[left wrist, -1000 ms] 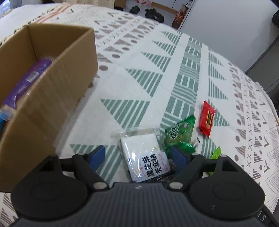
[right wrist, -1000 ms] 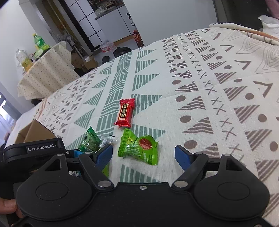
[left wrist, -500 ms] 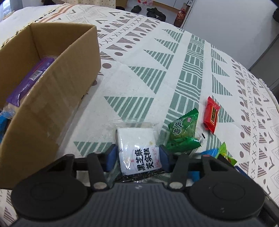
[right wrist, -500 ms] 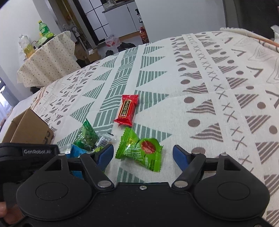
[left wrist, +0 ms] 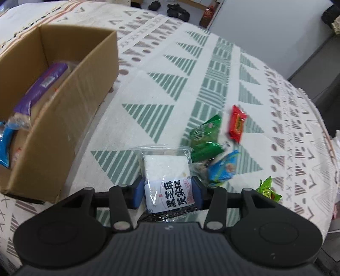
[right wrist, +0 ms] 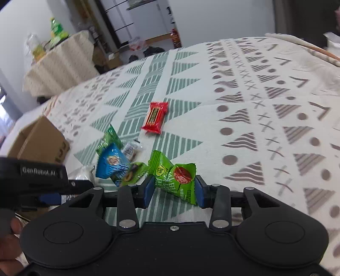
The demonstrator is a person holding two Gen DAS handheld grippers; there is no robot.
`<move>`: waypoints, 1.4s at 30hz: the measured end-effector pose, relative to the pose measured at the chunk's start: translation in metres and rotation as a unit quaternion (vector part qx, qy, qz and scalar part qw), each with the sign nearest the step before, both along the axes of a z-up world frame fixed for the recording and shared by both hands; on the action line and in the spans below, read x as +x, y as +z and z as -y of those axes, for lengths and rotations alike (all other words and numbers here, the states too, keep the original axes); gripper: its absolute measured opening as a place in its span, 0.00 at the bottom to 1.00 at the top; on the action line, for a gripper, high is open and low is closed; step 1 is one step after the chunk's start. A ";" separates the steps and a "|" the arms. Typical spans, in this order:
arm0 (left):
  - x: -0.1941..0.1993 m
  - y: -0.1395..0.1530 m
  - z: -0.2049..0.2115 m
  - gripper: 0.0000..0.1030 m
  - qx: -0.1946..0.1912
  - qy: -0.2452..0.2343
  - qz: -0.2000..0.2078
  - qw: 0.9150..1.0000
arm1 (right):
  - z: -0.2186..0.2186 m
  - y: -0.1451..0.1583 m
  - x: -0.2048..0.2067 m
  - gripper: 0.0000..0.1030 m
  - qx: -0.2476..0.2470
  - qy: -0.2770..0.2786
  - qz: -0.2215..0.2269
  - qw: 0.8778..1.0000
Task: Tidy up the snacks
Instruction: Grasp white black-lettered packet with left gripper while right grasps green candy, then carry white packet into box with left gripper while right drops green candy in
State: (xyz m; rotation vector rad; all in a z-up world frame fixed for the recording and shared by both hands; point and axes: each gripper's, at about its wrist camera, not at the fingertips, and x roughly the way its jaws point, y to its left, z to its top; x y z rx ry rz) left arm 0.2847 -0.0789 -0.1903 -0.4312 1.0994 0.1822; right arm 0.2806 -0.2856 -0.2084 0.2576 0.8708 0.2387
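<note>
My left gripper [left wrist: 167, 192] is shut on a clear packet with a white cake and black lettering [left wrist: 166, 176], near the table. My right gripper [right wrist: 174, 189] is shut on a bright green candy packet with a red fruit picture [right wrist: 176, 176]. Loose snacks lie on the patterned tablecloth: a red bar [left wrist: 237, 123] [right wrist: 155, 117], a dark green packet [left wrist: 205, 135] [right wrist: 109, 139] and a blue packet [left wrist: 224, 169] [right wrist: 111, 163]. A cardboard box [left wrist: 57, 112] stands to the left and holds a purple packet [left wrist: 41, 86].
The left gripper's body [right wrist: 31, 176] shows at the left of the right wrist view. A small table with bottles [right wrist: 59, 61] stands beyond the tablecloth's far edge. Shoes and a red bottle [left wrist: 207, 13] are on the floor.
Both grippers have gone from open to shut: the left on the white cake packet, the right on the bright green packet. A blue packet has come into view beside the dark green one.
</note>
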 end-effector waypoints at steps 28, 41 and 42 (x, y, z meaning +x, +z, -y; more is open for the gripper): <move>-0.060 0.123 -0.061 0.44 0.011 -0.006 0.088 0.996 | -0.046 0.121 -0.062 0.38 0.022 -0.018 0.077 0.997; -0.068 0.143 -0.123 0.44 0.021 0.020 0.104 0.994 | -0.103 0.140 -0.050 0.38 0.019 0.026 0.092 0.995; -0.067 0.144 -0.128 0.44 0.020 0.023 0.105 0.994 | -0.107 0.141 -0.048 0.38 0.017 0.032 0.093 0.995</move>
